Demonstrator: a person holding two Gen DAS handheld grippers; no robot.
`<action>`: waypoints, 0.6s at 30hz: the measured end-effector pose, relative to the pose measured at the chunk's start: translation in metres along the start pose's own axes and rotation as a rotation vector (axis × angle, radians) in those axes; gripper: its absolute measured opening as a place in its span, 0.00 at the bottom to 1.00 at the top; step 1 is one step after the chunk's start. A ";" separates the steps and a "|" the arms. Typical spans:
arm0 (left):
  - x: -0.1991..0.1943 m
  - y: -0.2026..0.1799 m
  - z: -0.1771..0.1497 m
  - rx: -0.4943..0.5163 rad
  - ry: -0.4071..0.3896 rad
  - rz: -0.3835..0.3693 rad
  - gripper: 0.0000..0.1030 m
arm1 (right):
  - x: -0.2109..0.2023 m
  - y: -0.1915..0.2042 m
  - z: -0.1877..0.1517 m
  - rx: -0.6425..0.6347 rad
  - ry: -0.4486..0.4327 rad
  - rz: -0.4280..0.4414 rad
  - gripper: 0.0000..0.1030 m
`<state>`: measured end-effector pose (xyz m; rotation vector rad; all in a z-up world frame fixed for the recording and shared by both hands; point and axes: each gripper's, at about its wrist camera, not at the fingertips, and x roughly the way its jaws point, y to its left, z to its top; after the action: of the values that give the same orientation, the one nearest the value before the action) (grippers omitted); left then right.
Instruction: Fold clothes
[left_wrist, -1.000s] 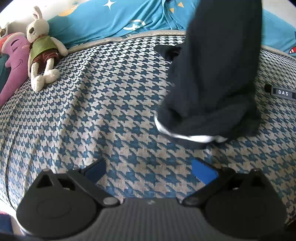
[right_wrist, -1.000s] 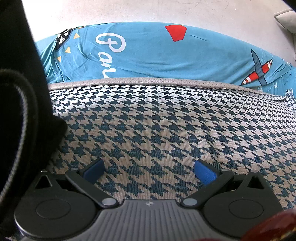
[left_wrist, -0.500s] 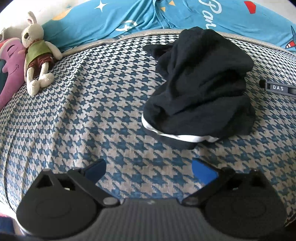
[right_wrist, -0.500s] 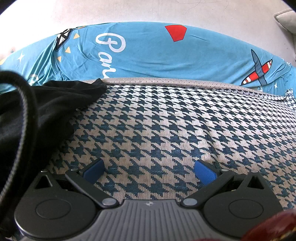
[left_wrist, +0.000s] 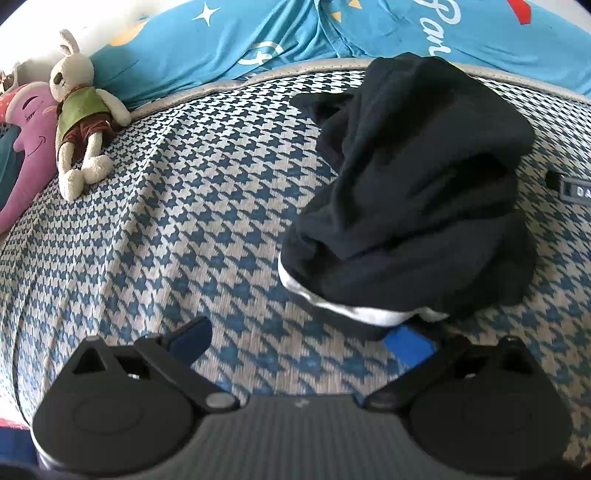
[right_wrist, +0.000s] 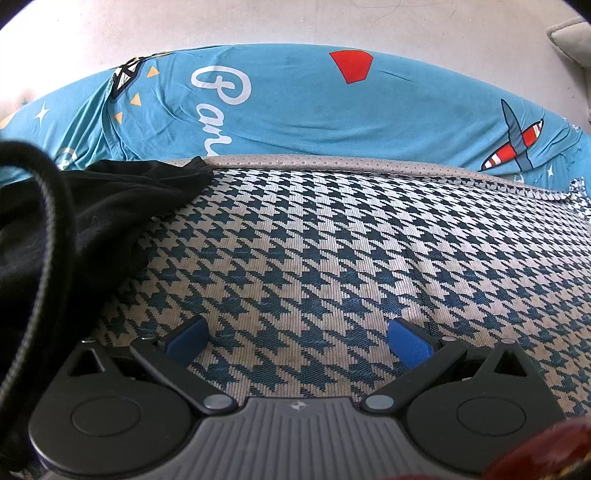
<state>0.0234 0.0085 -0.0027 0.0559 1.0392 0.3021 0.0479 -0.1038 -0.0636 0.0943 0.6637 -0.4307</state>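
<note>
My left gripper (left_wrist: 299, 341): blue-padded fingers spread wide, nothing between them; the right-hand pad sits just under the white-edged hem of the crumpled black fabric garment (left_wrist: 413, 206). The garment lies heaped on the blue-and-cream houndstooth woven bed cover (left_wrist: 184, 221). My right gripper (right_wrist: 297, 341): fingers equally wide apart, empty, low over bare cover, the garment (right_wrist: 92, 221) at its left. Far edge: turquoise printed bedding (right_wrist: 314, 110); cream plush rabbit in green vest (left_wrist: 81, 114) beside a purple plush pillow (left_wrist: 29, 147).
</note>
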 end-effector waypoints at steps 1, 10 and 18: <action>0.001 0.001 0.001 -0.004 0.000 0.003 1.00 | 0.000 0.000 0.000 -0.001 0.001 0.000 1.00; 0.015 0.001 0.017 -0.032 -0.001 0.023 1.00 | 0.002 0.011 0.019 -0.081 0.036 0.003 1.00; 0.027 0.003 0.035 -0.048 0.005 0.036 1.00 | -0.001 0.019 0.044 -0.063 -0.029 0.080 1.00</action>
<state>0.0650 0.0222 -0.0070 0.0300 1.0364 0.3597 0.0804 -0.0954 -0.0290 0.0542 0.6422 -0.3335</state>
